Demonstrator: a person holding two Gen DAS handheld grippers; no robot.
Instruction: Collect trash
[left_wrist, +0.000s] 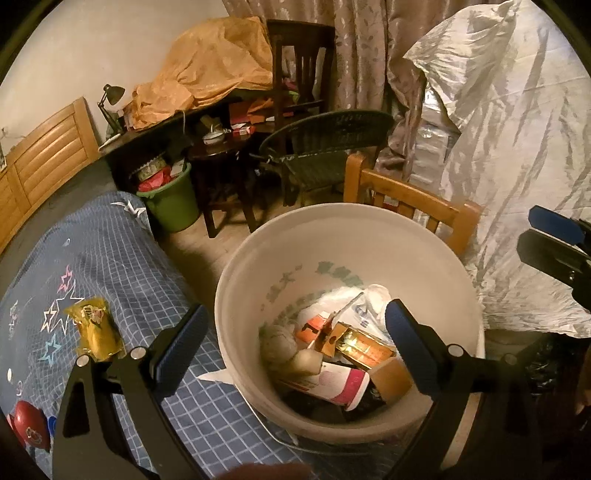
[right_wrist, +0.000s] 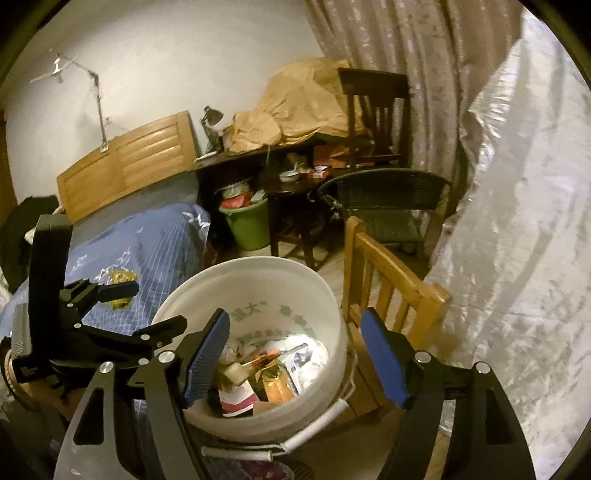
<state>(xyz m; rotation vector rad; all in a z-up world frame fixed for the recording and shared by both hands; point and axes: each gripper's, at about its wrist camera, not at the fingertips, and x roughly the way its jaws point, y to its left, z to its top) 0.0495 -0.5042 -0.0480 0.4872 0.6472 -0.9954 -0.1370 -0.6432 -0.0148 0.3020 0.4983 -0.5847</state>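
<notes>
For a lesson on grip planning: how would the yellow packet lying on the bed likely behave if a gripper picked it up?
The yellow packet looks like shiny crinkled film, so it would probably flex and feel slippery. It seems small and likely light. It lies flat on the soft blue bedcover, so a push would likely slide it, not roll it.

Half hidden by the left tongs (left_wrist: 297, 338): the bucket's (left_wrist: 236, 280) near rim. Buried under cartons (left_wrist: 354, 347) and a plastic bag (left_wrist: 369, 295): lower trash, too dark to tell. Cut off at the left edge: a red thing (left_wrist: 31, 424) on the bed (left_wrist: 122, 258). Covered by orange sheeting (left_wrist: 207, 70): the surface's load. Smeared by blur: silver sheeting (right_wrist: 517, 221). Mostly screened by the other tool: a yellow packet (right_wrist: 122, 276).
</notes>
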